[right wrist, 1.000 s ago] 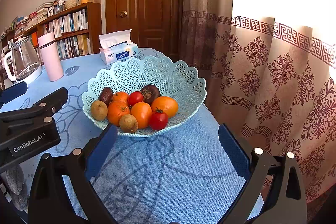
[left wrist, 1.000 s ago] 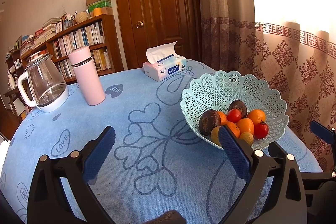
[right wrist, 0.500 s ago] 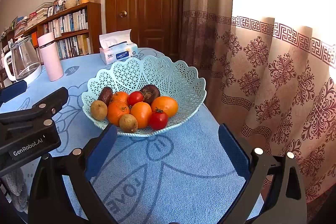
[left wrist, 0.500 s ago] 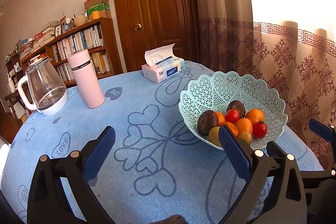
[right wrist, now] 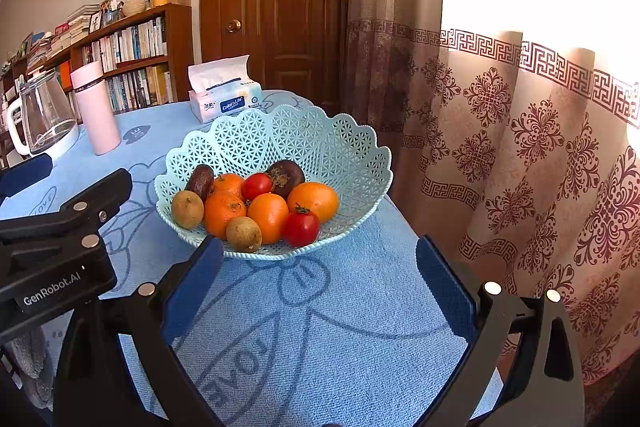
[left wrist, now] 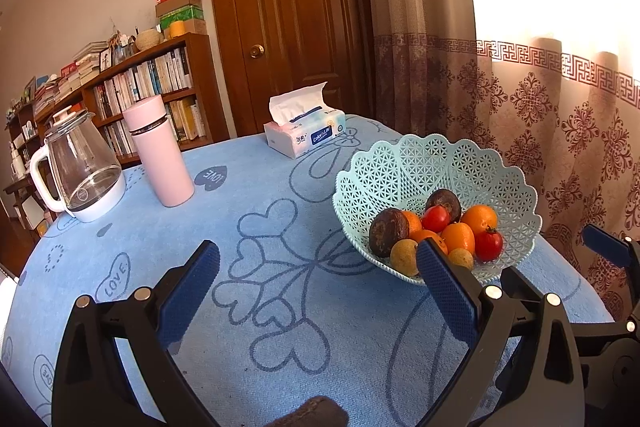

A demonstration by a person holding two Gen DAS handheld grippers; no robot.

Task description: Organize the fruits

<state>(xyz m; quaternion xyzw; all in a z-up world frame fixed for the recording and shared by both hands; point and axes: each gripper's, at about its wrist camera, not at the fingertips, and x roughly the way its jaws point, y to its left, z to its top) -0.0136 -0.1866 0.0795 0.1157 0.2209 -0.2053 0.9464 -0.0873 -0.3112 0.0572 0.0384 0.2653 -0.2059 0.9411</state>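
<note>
Blue tablecloth (left wrist: pixel 280 307) carries the fruit basket (right wrist: pixel 328 147) (piled full); left gripper (left wrist: pixel 318 283) and right gripper (right wrist: pixel 320 281) — both spread apart, empty.

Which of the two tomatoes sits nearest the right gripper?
The front tomato, at the basket's near rim with its stem showing; the other tomato sits further back among the oranges.

A lived-in room of a home is shown: a round table covered by a light blue cloth printed with hearts (left wrist: pixel 280 167) is set before a panelled dark wooden door (left wrist: pixel 296 11) and patterned beige curtains (right wrist: pixel 520 131). A wooden bookshelf crammed with books (left wrist: pixel 148 83), a glass kettle with a white handle (left wrist: pixel 80 171), a pale pink cylindrical flask (left wrist: pixel 158 151) and an opened soft pack of tissues (left wrist: pixel 306 133) are also seen.
</note>
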